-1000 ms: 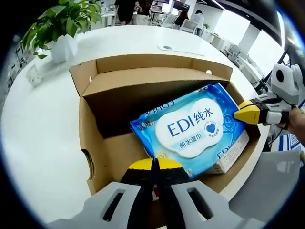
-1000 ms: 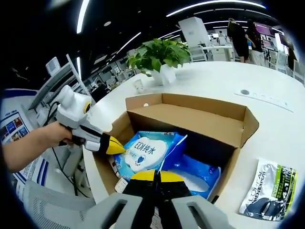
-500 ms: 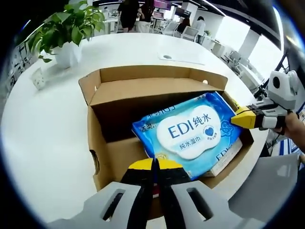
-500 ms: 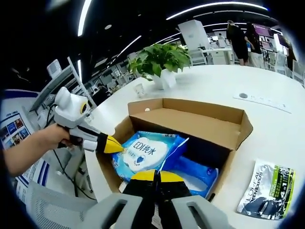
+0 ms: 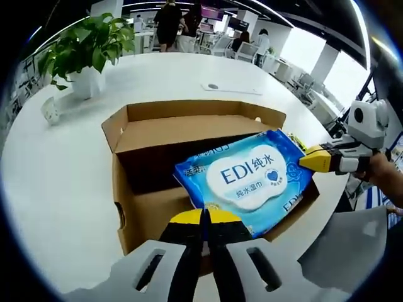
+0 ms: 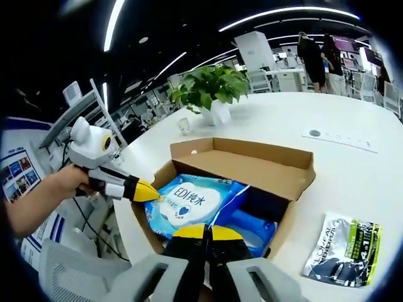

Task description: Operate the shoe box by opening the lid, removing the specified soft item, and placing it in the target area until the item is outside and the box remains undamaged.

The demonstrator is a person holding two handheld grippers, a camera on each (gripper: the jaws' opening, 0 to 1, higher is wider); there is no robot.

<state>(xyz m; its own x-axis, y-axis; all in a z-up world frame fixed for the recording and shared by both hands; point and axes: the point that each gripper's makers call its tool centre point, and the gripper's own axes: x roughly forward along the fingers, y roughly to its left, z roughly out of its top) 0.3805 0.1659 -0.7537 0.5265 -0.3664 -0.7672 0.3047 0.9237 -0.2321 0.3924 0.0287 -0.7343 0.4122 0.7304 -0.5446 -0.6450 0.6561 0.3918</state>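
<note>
Cardboard shoe box [image 5: 145,207] sits open on my round white bench [image 5: 56,170], its lid flaps folded back. Inside I see a blue and white pack of wipes [image 5: 247,179] tilted up, with one end sticking over the box rim. Under it, in the right gripper view, lies another blue soft pack [image 6: 255,226]. My left gripper [image 5: 203,220] hangs just over the near wall of the box with its yellow-tipped jaws pressed together, holding nothing. My right gripper [image 6: 204,234] sits over the near edge too, jaws together and empty. In the left gripper view its yellow tip touches the right end of the wipes. A dark and green pouch [image 6: 343,248] lies on the bench right of the box. A potted plant [image 5: 85,53] stands at the far left
</note>
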